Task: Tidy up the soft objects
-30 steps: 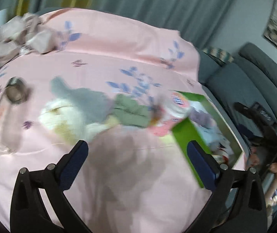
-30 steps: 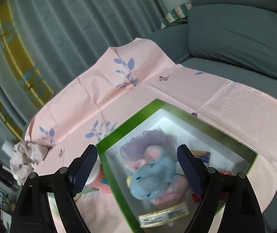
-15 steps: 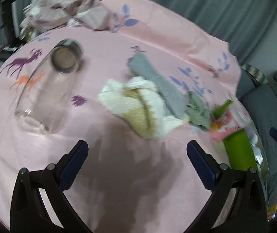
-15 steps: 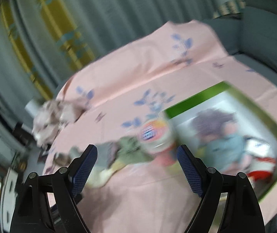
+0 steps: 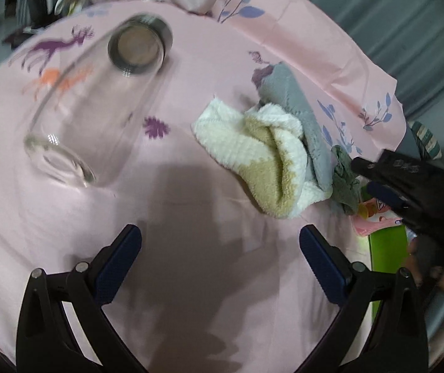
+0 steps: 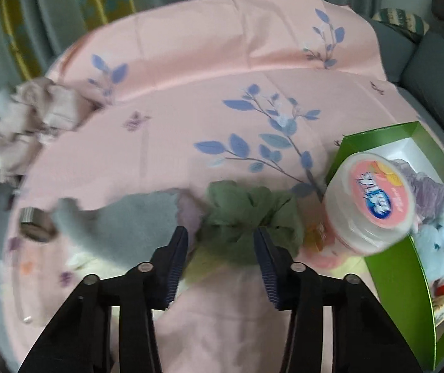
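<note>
A green scrunched cloth (image 6: 250, 214) lies on the pink tablecloth, with a grey cloth (image 6: 128, 220) to its left. My right gripper (image 6: 220, 242) is open, its jaws on either side of the green cloth's near edge. In the left wrist view a cream and tan towel (image 5: 262, 155) lies against the grey cloth (image 5: 296, 108) and the green cloth (image 5: 344, 180). My left gripper (image 5: 220, 242) is open and empty, short of the towel. The right gripper (image 5: 408, 180) enters that view from the right. A green box (image 6: 390, 267) holds a blue plush toy (image 6: 439, 245).
A clear glass jar (image 5: 97, 99) lies on its side at the left. A pink-lidded tub (image 6: 374, 199) sits against the box corner. Crumpled pale fabric (image 6: 32, 121) lies at the far left of the table. A grey sofa (image 6: 433, 71) stands to the right.
My right gripper swung left from above the box, came down to the green cloth and narrowed. My left gripper turned left, bringing the jar and towel into view.
</note>
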Demonstrator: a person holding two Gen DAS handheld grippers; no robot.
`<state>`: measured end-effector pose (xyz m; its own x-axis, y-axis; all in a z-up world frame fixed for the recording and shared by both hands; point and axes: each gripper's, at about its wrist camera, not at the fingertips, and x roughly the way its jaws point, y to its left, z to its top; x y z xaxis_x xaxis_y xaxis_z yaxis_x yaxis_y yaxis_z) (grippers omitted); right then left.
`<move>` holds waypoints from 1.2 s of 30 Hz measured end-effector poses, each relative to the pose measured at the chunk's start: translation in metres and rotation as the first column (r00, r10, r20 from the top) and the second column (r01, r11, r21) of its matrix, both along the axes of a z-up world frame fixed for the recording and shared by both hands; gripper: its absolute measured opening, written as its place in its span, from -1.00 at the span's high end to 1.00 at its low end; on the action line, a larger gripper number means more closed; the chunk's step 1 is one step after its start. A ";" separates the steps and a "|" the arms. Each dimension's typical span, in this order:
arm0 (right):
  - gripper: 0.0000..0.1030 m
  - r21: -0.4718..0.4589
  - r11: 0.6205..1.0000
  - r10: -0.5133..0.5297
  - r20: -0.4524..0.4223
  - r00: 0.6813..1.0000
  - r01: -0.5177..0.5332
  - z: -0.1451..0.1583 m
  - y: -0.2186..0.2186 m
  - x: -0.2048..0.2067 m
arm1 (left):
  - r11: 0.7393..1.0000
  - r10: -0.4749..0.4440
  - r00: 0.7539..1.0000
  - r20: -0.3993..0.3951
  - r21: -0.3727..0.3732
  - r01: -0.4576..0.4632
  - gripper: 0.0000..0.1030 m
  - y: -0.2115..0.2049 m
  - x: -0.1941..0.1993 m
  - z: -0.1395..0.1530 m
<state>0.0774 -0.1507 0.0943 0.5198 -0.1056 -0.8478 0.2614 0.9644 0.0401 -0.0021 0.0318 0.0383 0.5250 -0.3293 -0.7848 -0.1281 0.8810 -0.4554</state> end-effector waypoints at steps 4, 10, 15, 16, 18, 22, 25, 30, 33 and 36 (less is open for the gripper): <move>0.14 -0.026 1.000 0.003 -0.068 0.998 -0.005 -0.021 -0.002 0.011 | 0.999 -0.014 1.000 -0.005 0.038 0.014 -0.97 -0.007 0.002 -0.002; 0.57 -0.090 0.995 0.024 -0.069 0.997 -0.030 -0.030 -0.001 0.017 | 0.990 -0.056 0.998 -0.006 0.128 0.056 -0.97 -0.021 0.000 -0.005; 0.85 -0.026 0.998 0.054 -0.052 0.997 -0.055 -0.030 -0.006 0.011 | 0.990 -0.043 0.999 -0.003 0.131 0.043 -0.98 -0.021 0.000 -0.006; 0.86 -0.019 0.997 0.067 -0.036 0.997 -0.068 -0.025 -0.005 0.008 | 0.992 -0.034 0.999 0.000 0.122 0.034 -0.98 -0.020 0.000 -0.006; 0.86 0.003 0.996 0.087 -0.007 0.996 -0.087 -0.015 -0.004 0.002 | 0.995 -0.009 1.000 0.006 0.097 0.009 -0.98 -0.017 0.000 -0.007; 0.86 0.092 0.987 0.127 0.068 0.990 -0.133 0.015 -0.003 -0.022 | 0.998 0.046 0.999 0.024 0.040 -0.047 -0.98 -0.009 -0.004 -0.006; 0.86 0.141 0.971 0.180 0.104 0.978 -0.193 0.035 -0.001 -0.046 | 0.997 0.017 1.000 0.024 0.080 -0.019 -0.98 -0.014 -0.005 -0.005; 0.86 0.170 0.941 0.284 0.077 0.956 -0.294 0.037 0.014 -0.068 | 0.992 -0.042 0.999 -0.005 0.118 0.042 -0.97 -0.016 -0.004 -0.003; 0.86 0.191 0.927 0.325 0.019 0.945 -0.323 0.022 0.022 -0.071 | 0.999 -0.017 1.000 -0.018 0.026 0.018 -0.90 -0.003 -0.005 -0.001; 0.86 0.226 0.914 0.359 -0.067 0.931 -0.336 0.006 0.028 -0.070 | 0.999 0.015 1.000 -0.017 -0.030 -0.015 -0.75 0.010 -0.008 0.004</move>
<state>0.0078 -0.1224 0.0999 0.3984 0.2491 -0.8828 -0.0753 0.9681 0.2392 -0.0104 0.0414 0.0419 0.5166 -0.3451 -0.7836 -0.1490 0.8650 -0.4792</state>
